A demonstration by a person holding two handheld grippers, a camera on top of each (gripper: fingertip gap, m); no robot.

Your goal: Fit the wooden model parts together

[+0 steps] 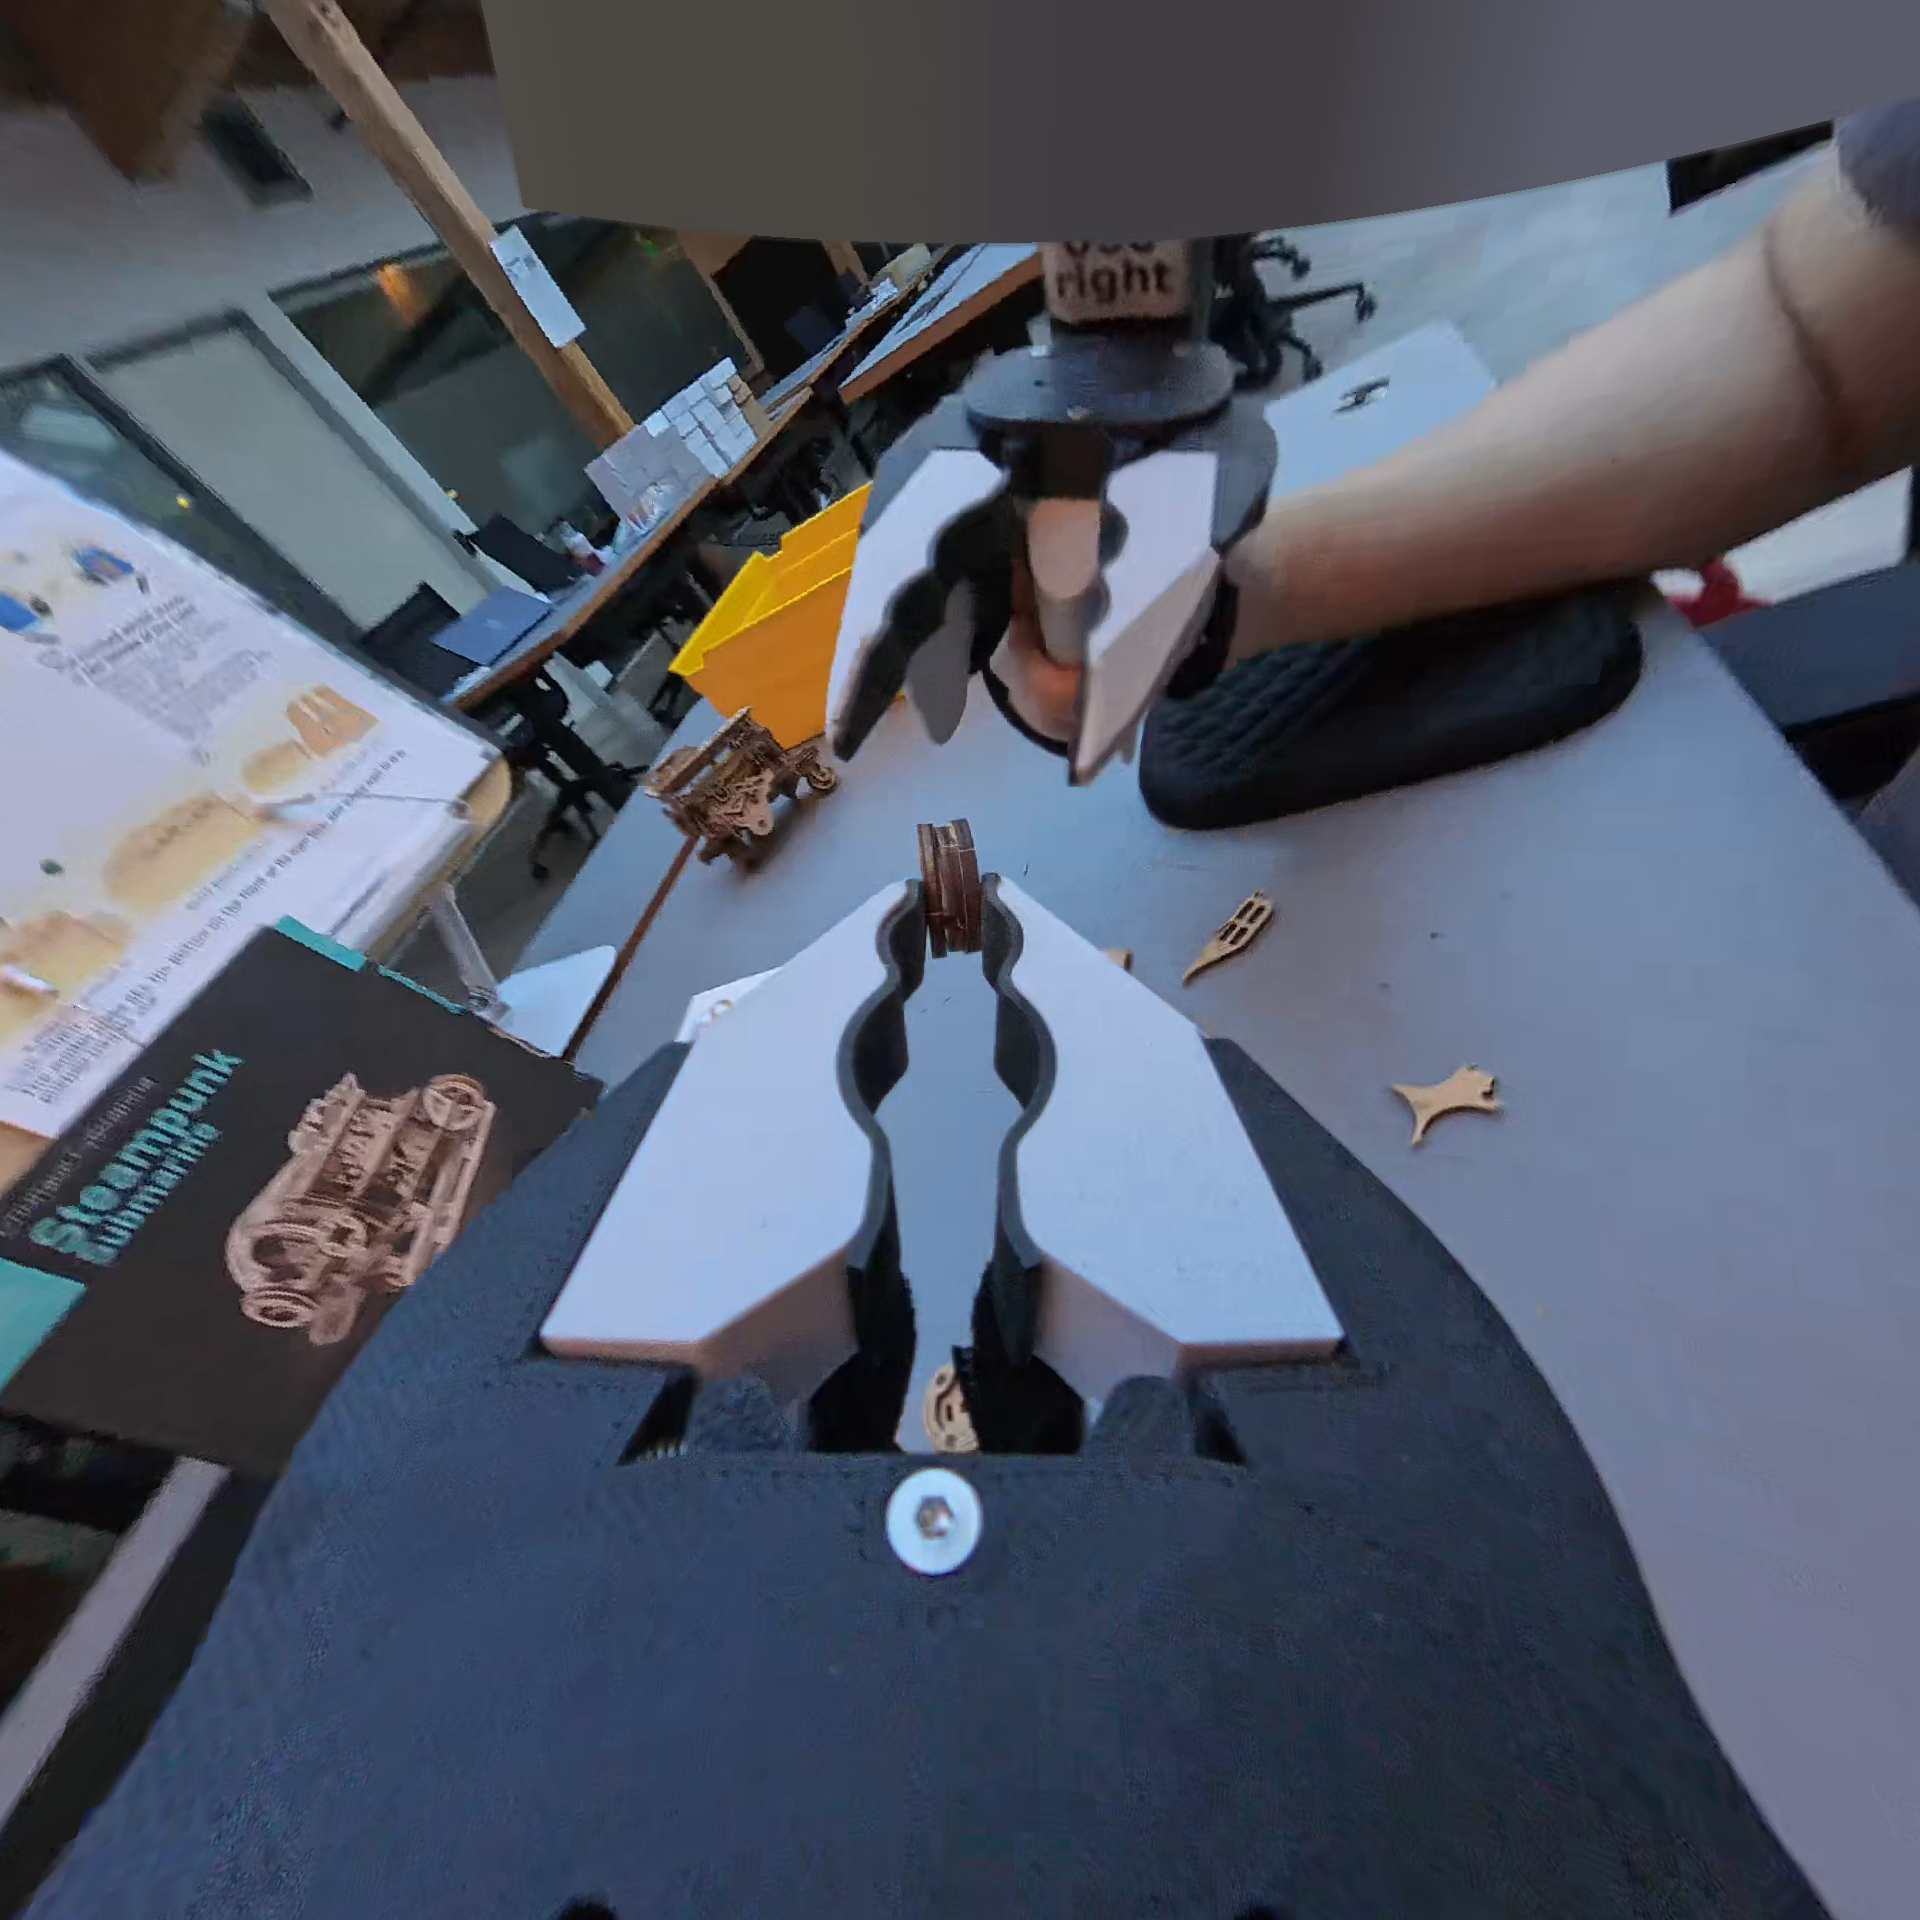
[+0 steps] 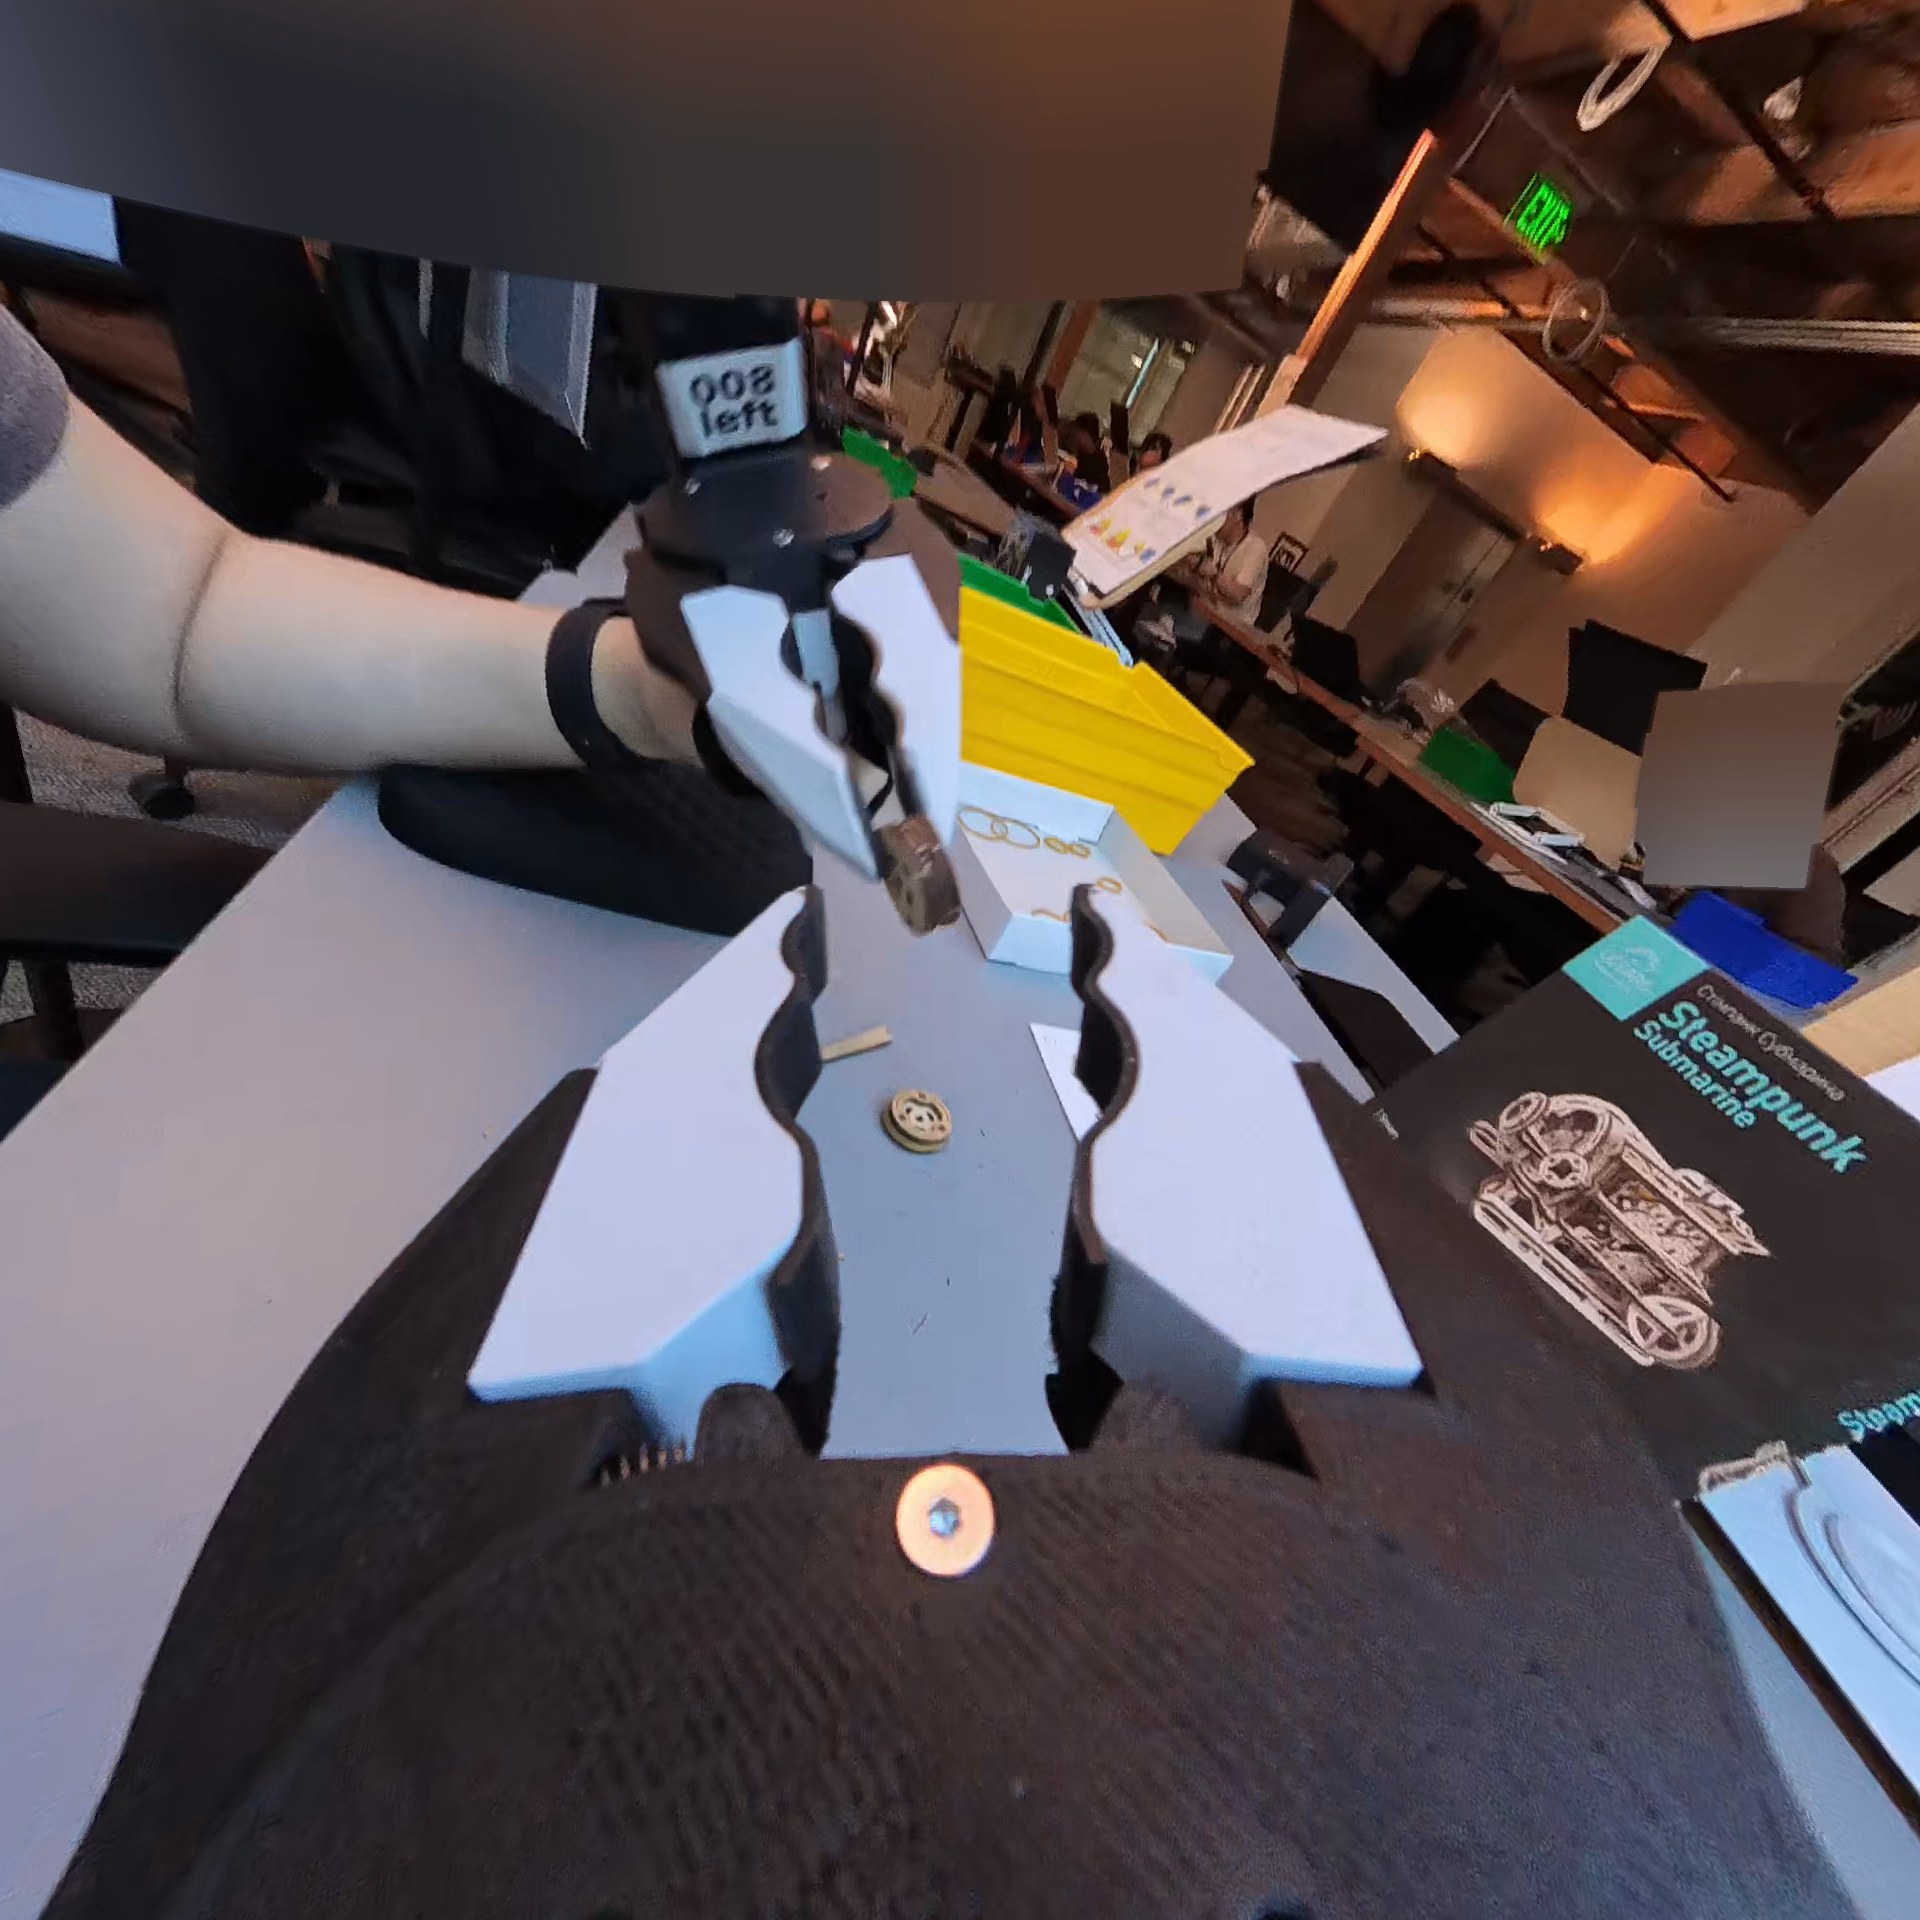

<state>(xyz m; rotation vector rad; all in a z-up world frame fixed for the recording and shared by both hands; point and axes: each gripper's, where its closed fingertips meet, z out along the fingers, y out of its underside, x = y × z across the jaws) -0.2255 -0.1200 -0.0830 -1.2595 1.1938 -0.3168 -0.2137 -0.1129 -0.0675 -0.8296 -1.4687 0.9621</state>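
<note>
My left gripper (image 1: 948, 891) is shut on a small dark wooden wheel stack (image 1: 948, 920), held on edge above the grey table (image 1: 1558, 1351). It also shows in the right wrist view (image 2: 896, 831), with the wheel stack (image 2: 923, 883) at its tips. My right gripper (image 2: 945, 912) is open and empty, its fingertips just short of that wheel stack; it faces me in the left wrist view (image 1: 971, 753). A round pale wooden disc (image 2: 916, 1120) lies flat on the table between the right gripper's fingers. A partly built wooden model (image 1: 738, 792) stands at the far left.
A yellow bin (image 2: 1081, 717) and a white tray with thin rings (image 2: 1039, 894) stand behind. The black kit box (image 2: 1662, 1143) and an instruction sheet (image 1: 156, 727) lie to the side. Loose wooden offcuts (image 1: 1449, 1101) and a black wrist pad (image 1: 1392, 707) are on the table. Both grippers' tips are close together, under 4 cm apart. My left tips are roughly 15 cm from the round pale wooden disc (image 2: 916, 1120).
</note>
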